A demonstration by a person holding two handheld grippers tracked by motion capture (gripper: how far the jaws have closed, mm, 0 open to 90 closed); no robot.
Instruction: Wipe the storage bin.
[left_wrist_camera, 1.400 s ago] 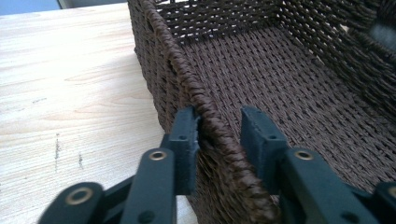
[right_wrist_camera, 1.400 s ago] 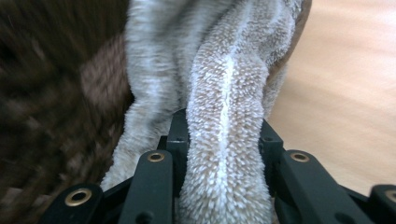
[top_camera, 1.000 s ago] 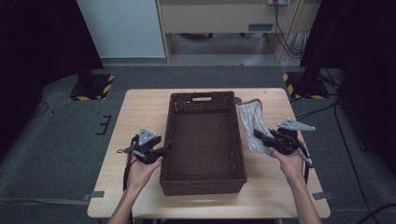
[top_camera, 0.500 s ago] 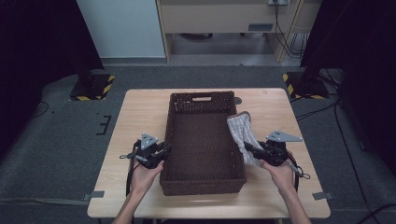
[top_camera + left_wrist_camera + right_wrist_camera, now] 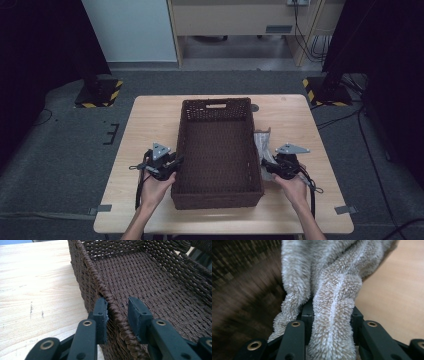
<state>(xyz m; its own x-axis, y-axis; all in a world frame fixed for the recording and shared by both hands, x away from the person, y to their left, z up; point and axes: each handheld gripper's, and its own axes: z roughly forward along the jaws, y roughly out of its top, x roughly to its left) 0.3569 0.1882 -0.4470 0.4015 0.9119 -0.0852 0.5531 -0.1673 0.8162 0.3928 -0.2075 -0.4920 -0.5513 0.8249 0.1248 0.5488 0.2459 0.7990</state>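
Basket of dark brown woven wicker (image 5: 218,150), rectangular, holds nothing; left gripper (image 5: 117,317) has just closed astride its rim, right gripper (image 5: 329,315) clamps grey fleecy towel (image 5: 332,285).

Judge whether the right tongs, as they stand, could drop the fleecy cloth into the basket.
Probably yes. The right tongs grip the fleecy cloth right beside the basket, whose top is open. Only its low right wall stands between, so the cloth must be lifted over.

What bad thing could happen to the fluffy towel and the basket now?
The fluffy towel, pinched in the right gripper, hangs outside the wicker basket, so it might drop onto the table. The left gripper, whose jaws have just been closing, straddles the basket's rim; a tug could tilt the basket.
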